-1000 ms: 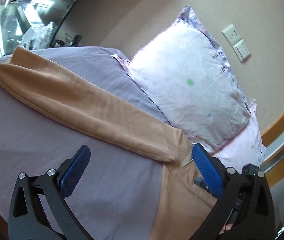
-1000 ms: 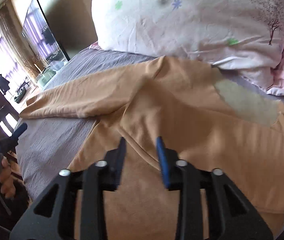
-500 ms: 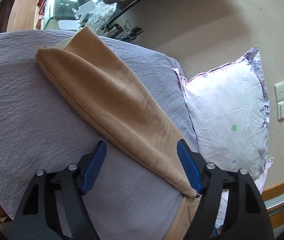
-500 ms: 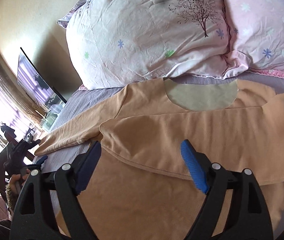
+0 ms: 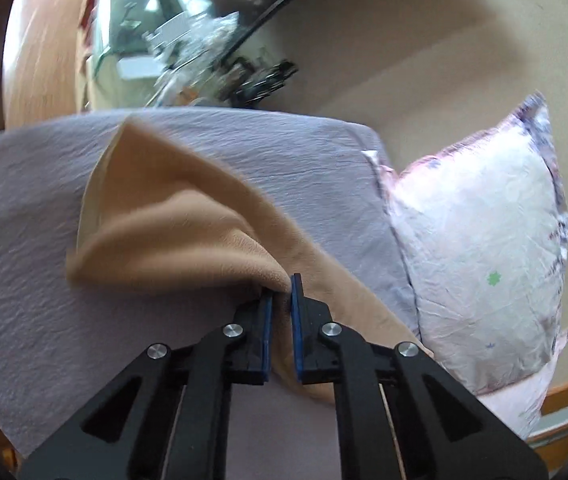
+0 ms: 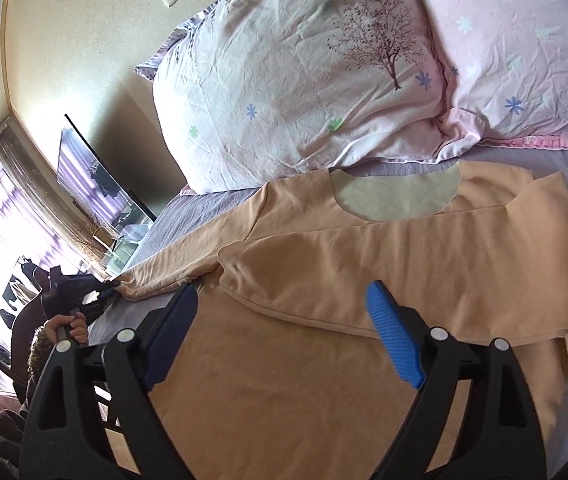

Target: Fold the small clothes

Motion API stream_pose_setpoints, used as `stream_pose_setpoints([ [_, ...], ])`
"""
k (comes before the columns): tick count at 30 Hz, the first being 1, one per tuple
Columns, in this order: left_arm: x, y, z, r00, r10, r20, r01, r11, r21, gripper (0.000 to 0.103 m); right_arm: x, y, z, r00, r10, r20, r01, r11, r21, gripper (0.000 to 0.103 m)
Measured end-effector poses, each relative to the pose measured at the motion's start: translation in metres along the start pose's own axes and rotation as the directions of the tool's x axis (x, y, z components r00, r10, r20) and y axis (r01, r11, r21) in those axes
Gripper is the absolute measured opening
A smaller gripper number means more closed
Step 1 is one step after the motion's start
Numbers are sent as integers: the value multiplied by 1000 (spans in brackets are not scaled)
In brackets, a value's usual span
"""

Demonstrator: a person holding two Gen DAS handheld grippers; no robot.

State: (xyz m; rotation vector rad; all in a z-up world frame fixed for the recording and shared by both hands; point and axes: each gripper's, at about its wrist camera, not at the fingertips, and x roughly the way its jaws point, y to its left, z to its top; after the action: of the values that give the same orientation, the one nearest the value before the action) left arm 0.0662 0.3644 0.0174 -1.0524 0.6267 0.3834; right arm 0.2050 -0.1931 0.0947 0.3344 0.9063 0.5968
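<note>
1. A tan shirt [image 6: 324, 280] lies front-up on the bed [image 6: 564, 168], collar toward the pillows [image 6: 304, 80]. The bed serves as the flat folding surface.
2. The shirt's one sleeve is already folded across the chest [image 6: 364, 272], cuff edge lying along the body, probably to narrow the shirt into a rectangle.
3. The other sleeve [image 5: 188, 232] stretches out sideways over the purple sheet, away from the body.
4. The left gripper [image 5: 280, 304] has its jaws nearly closed, pinching a bunch of that sleeve. The fabric tents up at the pinch, so the hold looks firm enough to carry the sleeve.
5. The pinch sits partway along the sleeve, not at the cuff. The cuff end [image 5: 100, 184] flops free beyond it and may trail or curl when moved.
6. The left view is blurred around the edges, so that gripper is likely in motion.
7. The right gripper [image 6: 280, 328] hovers above the shirt body with jaws wide apart, holding nothing. It is probably waiting to pin or smooth the body.
8. In the right view the left gripper [image 6: 84, 288] shows at the sleeve's far end, held in the person's hand [image 6: 68, 326].
9. Step in hand, judged: fold the second sleeve across the chest to match the first.
10. Risk: the loose cuff bunching, and the body dragging, since nothing holds it down.
</note>
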Motion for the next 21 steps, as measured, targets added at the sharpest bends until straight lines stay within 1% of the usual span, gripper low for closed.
stream_pose_setpoints([
  [1, -3, -25, -2, 999, -34, 11, 33, 997, 73, 7, -6, -3, -1, 1000, -10, 13, 10, 1000, 1, 87],
  [2, -4, -51, -7, 997, -75, 12, 72, 987, 143, 7, -11, -6, -1, 999, -22, 27, 22, 1000, 3, 87],
  [3, -5, -82, -15, 992, -123, 4, 119, 968, 223, 7, -17, -11, -1, 998, -36, 44, 36, 999, 8, 87],
  [4, -5, -114, -27, 986, -166, -12, 161, 938, 307, 7, -24, -16, 0, 997, -50, 62, 48, 999, 19, 88],
  [5, -4, -144, -45, 978, -207, -38, 205, 900, 384, 7, -29, -21, 0, 995, -60, 76, 58, 998, 34, 88],
  [6, -1, -176, -67, 966, -248, -77, 255, 848, 464, 7, -35, -28, 1, 993, -73, 93, 68, 996, 57, 88],
  [7, 4, -203, -94, 952, -279, -126, 302, 790, 534, 7, -40, -35, 1, 990, -87, 108, 78, 994, 81, 88],
  [8, 12, -232, -126, 934, -301, -193, 355, 717, 600, 7, -44, -42, 1, 988, -100, 119, 87, 991, 105, 88],
  [9, 22, -256, -161, 917, -298, -266, 399, 640, 657, 7, -46, -51, 1, 985, -115, 127, 98, 987, 131, 88],
  [10, 36, -275, -200, 905, -258, -337, 424, 559, 713, 7, -48, -59, 1, 983, -130, 128, 110, 982, 153, 88],
  [11, 49, -289, -242, 900, -191, -393, 435, 472, 766, 7, -48, -68, 1, 982, -142, 123, 119, 977, 178, 88],
  [12, 62, -295, -283, 896, -119, -428, 438, 391, 809, 7, -47, -79, -1, 982, -152, 111, 126, 968, 215, 88],
  [13, 73, -297, -323, 894, -38, -447, 437, 299, 848, 7, -46, -90, -1, 983, -154, 96, 126, 959, 254, 88],
  [14, 78, -295, -354, 897, 13, -443, 430, 216, 877, 7, -46, -100, -2, 986, -149, 78, 121, 949, 292, 88],
  [15, 79, -289, -382, 907, 51, -419, 410, 126, 903, 7, -45, -108, -4, 987, -146, 62, 118, 939, 324, 88],
  [16, 76, -284, -400, 925, 69, -373, 370, 45, 928, 7, -44, -115, -5, 989, -143, 50, 117, 931, 346, 88],
  [17, 70, -277, -412, 942, 68, -329, 331, -34, 943, 7, -44, -119, -6, 989, -145, 40, 122, 927, 355, 88],
  [18, 60, -271, -416, 949, 51, -311, 315, -82, 946, 15, -43, -122, -5, 988, -150, 31, 129, 926, 355, 87],
  [19, 49, -267, -414, 946, 30, -322, 323, -103, 941, 23, -42, -123, -3, 988, -155, 25, 137, 926, 352, 87],
  [20, 37, -265, -408, 941, 11, -338, 337, -106, 936, 28, -40, -124, -2, 987, -161, 18, 144, 926, 349, 82],
  [21, 27, -263, -398, 937, -11, -349, 346, -98, 933, 37, -37, -125, 2, 987, -162, 6, 150, 926, 347, 75],
])
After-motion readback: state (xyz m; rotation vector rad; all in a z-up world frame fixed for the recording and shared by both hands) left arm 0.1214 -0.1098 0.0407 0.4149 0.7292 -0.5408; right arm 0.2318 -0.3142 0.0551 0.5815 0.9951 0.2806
